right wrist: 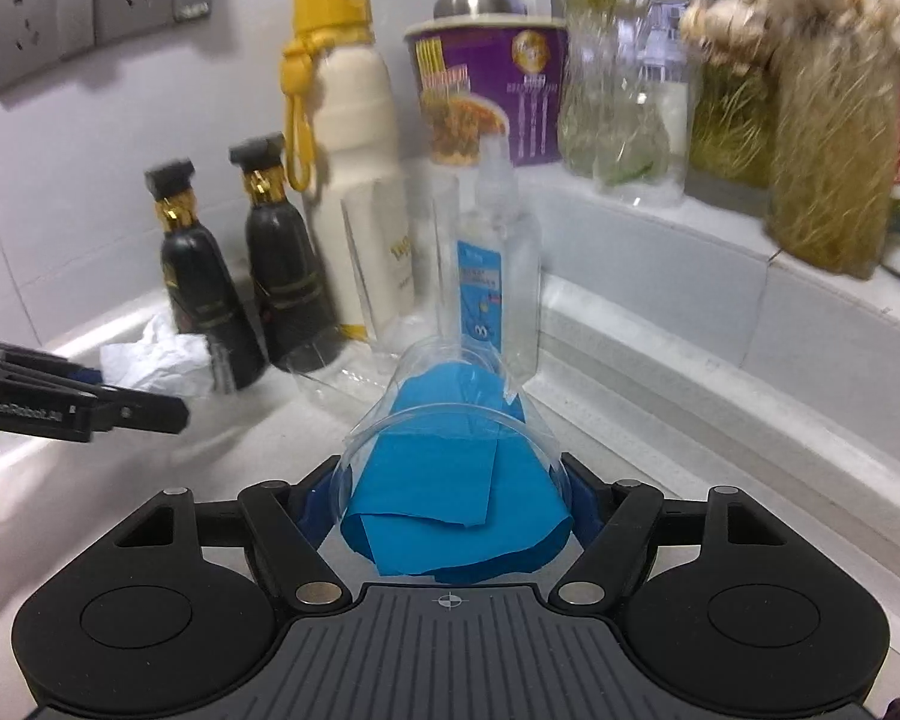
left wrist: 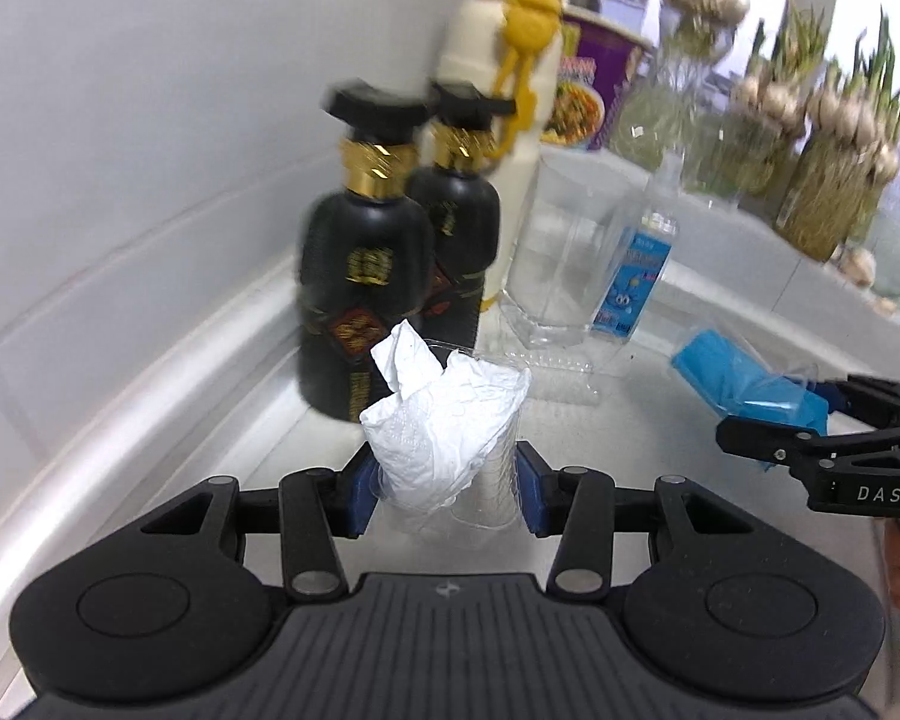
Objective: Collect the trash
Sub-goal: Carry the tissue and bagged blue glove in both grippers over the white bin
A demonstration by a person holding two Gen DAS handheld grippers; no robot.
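Note:
My left gripper (left wrist: 447,492) is shut on a clear plastic cup stuffed with crumpled white tissue (left wrist: 444,420); both blue pads press its sides. It hangs in front of two black bottles (left wrist: 360,276). The right gripper (right wrist: 450,498) is shut on another clear plastic cup holding folded blue paper (right wrist: 450,468), tipped with its mouth toward the camera. In the left wrist view that blue-filled cup (left wrist: 726,369) shows at the right edge in the right gripper (left wrist: 780,414). The right wrist view shows the white tissue (right wrist: 156,357) at the left, by the left gripper (right wrist: 138,396).
On the white counter (right wrist: 660,396) by the wall stand a cream bottle with a yellow cap (right wrist: 354,180), a clear glass (left wrist: 558,252), a clear bottle with a blue label (left wrist: 642,264) and a flat clear plastic tray (left wrist: 546,360). A purple noodle tub (right wrist: 486,96) and jars of sprouting garlic (left wrist: 822,180) line the raised ledge.

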